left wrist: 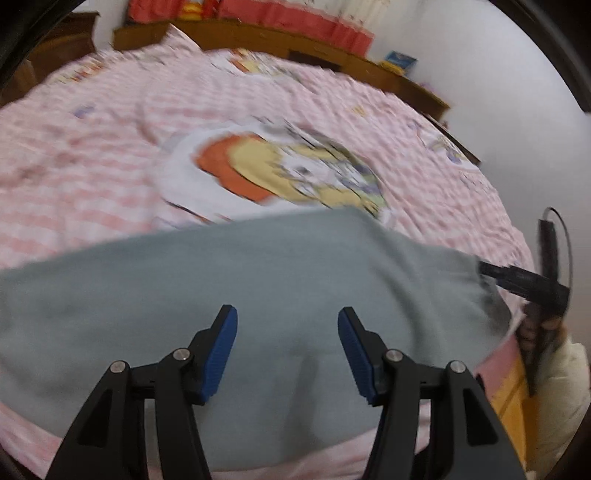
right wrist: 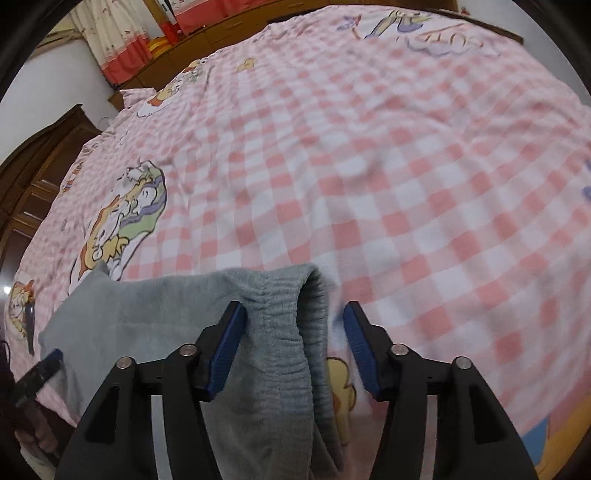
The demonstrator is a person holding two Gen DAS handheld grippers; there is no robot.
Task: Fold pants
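Note:
Grey-green pants lie flat across the near part of a pink checked bed cover. My left gripper hovers over the middle of the cloth, jaws open, nothing between the blue pads. In the right wrist view the pants end in a ribbed elastic waistband that bulges up as a fold between the jaws of my right gripper. That gripper stands open: the band brushes its left pad and stays clear of the right one. The right gripper's fingers also show at the pants' right end in the left wrist view.
The checked cover with cartoon prints stretches far beyond the pants. A wooden bed frame and a red-trimmed curtain line the far side. A dark wooden wardrobe stands at the left. A hand holds the other gripper.

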